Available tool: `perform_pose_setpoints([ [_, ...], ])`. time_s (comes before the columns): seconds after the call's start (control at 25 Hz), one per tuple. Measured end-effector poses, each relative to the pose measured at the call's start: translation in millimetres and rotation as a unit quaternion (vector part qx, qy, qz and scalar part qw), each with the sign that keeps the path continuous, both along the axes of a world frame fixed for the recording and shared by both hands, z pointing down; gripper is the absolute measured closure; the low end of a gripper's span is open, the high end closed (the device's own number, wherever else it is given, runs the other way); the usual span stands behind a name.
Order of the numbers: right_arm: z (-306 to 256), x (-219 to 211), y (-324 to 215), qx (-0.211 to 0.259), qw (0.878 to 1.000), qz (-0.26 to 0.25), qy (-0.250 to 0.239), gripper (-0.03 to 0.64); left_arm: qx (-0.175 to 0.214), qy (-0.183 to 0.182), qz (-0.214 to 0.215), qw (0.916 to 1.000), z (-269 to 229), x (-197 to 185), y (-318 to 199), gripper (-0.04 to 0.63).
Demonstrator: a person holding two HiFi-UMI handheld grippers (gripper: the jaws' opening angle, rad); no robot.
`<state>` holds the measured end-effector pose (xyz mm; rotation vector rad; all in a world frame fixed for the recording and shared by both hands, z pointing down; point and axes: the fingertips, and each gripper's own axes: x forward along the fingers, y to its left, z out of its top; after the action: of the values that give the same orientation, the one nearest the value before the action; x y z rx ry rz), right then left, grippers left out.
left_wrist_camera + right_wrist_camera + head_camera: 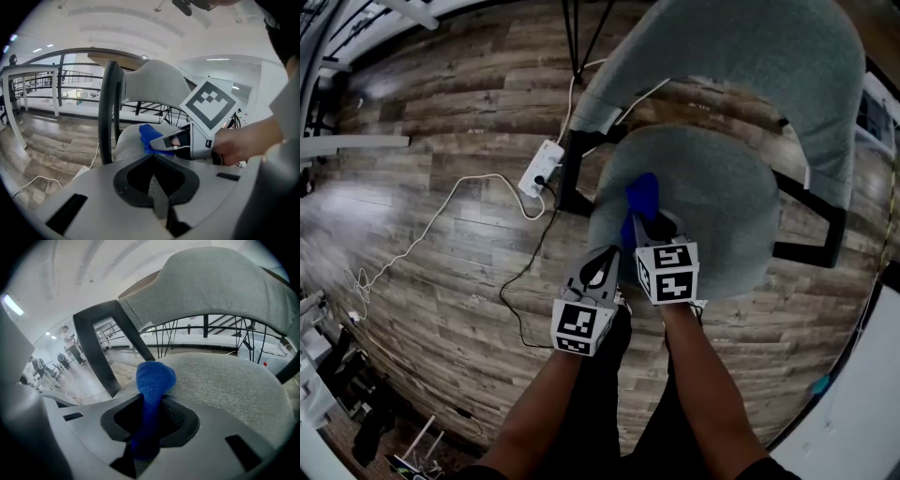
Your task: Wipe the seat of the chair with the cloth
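While I am clenching the cloth [154, 378] in my right gripper [647, 225] | cloth is poking forward from the jaws at the seat's [712, 206] near left edge | bare seat is lying ahead and rightward | left gripper [602, 270] is hanging beside, jaws together, empty

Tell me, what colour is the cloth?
Bright blue. The cloth shows best in the right gripper view.

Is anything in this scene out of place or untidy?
Only the floor: a white power strip and loose cables lie sprawled beside the chair's base. The cloth sits properly in the right gripper, against the seat.
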<state>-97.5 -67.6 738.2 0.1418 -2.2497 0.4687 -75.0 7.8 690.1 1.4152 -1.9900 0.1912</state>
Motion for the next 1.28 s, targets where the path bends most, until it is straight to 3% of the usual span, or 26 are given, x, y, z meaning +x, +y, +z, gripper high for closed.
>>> perform_pose_setpoints([
  [0.16, 0, 8, -8, 0.000, 1.000, 0.004, 0.002, 0.515, -0.007, -0.002, 0.002, 1.0000, 3, 4, -5, 0.588],
  [0.36, 1, 27, -25, -0.005, 1.000, 0.015, 0.007, 0.515, 0.010, 0.025, -0.034, 0.9991, 3, 9, -16, 0.588],
  [0.56, 2, 45, -45, -0.005, 1.000, 0.019, 0.008, 0.515, 0.017, 0.029, -0.047, 0.9983, 1, 16, -32, 0.588],
  [1.0, 1, 93, -89, 0.003, 0.999, 0.048, 0.012, 0.515, 0.008, 0.031, -0.023, 0.9992, 7, 52, -68, 0.588],
  [1.28, 1, 122, -115, 0.015, 0.997, 0.070, 0.014, 0.515, 0.019, 0.040, -0.034, 0.9985, 5, 66, -86, 0.588],
])
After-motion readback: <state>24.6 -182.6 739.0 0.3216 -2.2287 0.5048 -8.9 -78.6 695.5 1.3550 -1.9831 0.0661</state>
